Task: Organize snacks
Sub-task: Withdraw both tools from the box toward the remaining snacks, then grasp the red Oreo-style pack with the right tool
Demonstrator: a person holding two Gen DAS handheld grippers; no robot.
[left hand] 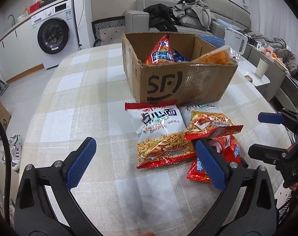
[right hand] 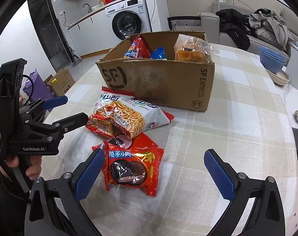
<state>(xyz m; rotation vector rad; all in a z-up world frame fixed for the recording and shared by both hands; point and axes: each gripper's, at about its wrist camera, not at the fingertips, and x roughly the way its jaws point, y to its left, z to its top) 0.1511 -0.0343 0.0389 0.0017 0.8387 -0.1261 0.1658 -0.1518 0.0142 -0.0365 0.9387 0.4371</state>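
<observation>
A brown cardboard box (left hand: 180,82) (right hand: 158,82) stands on the checked tablecloth, holding a red chip bag (left hand: 161,51), a blue pack (right hand: 158,53) and an orange bread pack (right hand: 190,48). In front of it lie two noodle snack bags (left hand: 160,133) (right hand: 125,118) and red cookie packs (left hand: 230,149) (right hand: 133,169). My left gripper (left hand: 146,163) (right hand: 70,109) is open, hovering over the table with the near noodle bag between its fingers' line. My right gripper (right hand: 154,175) (left hand: 265,135) is open too, just above the front cookie pack, touching nothing.
Blue bowls (right hand: 272,59) on a beige plate and a white appliance (right hand: 296,68) sit at the table's far right. A white cup (left hand: 262,67) stands on a side table. A washing machine (left hand: 52,35) and a sofa with clothes (left hand: 188,17) lie beyond.
</observation>
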